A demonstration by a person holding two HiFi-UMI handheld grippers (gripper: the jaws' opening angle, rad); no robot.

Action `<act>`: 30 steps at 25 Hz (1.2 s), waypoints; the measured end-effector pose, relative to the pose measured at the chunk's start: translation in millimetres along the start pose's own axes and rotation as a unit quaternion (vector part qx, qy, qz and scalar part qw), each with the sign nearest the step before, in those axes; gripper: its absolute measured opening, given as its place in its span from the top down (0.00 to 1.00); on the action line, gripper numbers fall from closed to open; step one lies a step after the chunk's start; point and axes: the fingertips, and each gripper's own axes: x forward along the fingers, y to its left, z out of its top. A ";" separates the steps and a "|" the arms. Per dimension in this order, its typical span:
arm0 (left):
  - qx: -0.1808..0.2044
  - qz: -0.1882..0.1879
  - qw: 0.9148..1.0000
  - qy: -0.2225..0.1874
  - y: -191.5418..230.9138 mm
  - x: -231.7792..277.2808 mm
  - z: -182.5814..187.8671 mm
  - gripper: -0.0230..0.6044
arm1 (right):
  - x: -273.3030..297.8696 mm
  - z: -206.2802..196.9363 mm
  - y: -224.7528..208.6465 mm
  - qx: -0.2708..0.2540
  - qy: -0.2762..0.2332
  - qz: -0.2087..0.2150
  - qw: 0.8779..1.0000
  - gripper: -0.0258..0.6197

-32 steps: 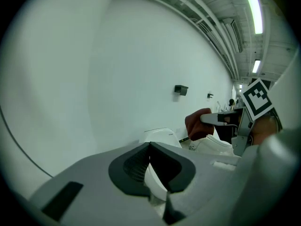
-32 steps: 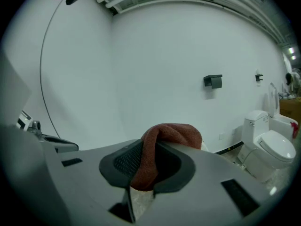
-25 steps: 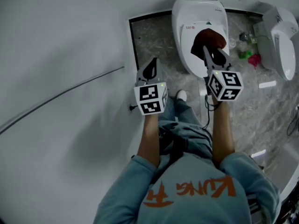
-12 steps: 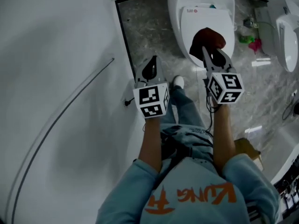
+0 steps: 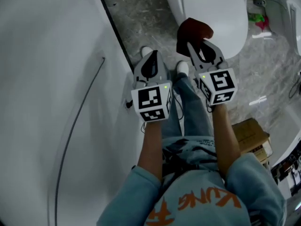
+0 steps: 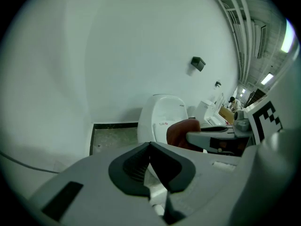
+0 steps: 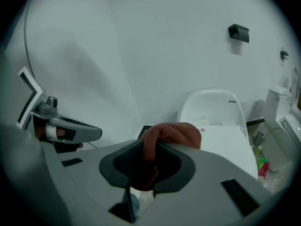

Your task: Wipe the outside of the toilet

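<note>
We are facing the glossy white ceramic toilet [image 5: 228,18], lying at 1 o'clock in the head view. Our left gripper [image 5: 151,60] is keeping its 2 jaws pressed together on nothing. At its 2 o'clock, our right gripper [image 5: 202,48] is pinching the crumpled rust-red cloth [image 5: 192,31], which overlaps the toilet's near rim.

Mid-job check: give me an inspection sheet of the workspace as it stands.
Surface: grey marbled floor.
Job's things: white toilet, lid down; reddish-brown cloth over its front edge, contact unclear.
Clutter: cardboard box at right; green and pink items beside the toilet.
Grippers: right tongs shut on cloth; left tongs shut, empty.
Cables: dark cord on floor at right edge.
Surroundings: white wall at left; second toilet at right.
</note>
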 end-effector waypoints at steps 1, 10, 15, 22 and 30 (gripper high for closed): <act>-0.001 -0.003 1.000 0.005 5.2 6.7 -6.0 0.97 | 8.9 -8.7 4.0 -0.011 0.009 0.002 1.000 0.85; -0.015 -0.007 0.999 0.033 59.1 57.7 -48.2 0.97 | 89.6 -62.8 31.1 -0.129 0.065 0.032 0.989 0.85; -0.031 -0.010 0.998 0.045 83.3 82.9 -73.8 0.97 | 133.8 -85.7 33.3 -0.137 0.081 0.029 0.987 0.85; -0.043 -0.016 0.998 0.051 97.1 104.8 -83.9 0.97 | 170.9 -102.2 15.9 -0.127 0.101 0.003 0.987 0.85; -0.038 -0.026 0.997 0.067 105.2 126.4 -90.5 0.97 | 210.5 -98.6 -3.3 -0.117 0.105 -0.019 0.987 0.86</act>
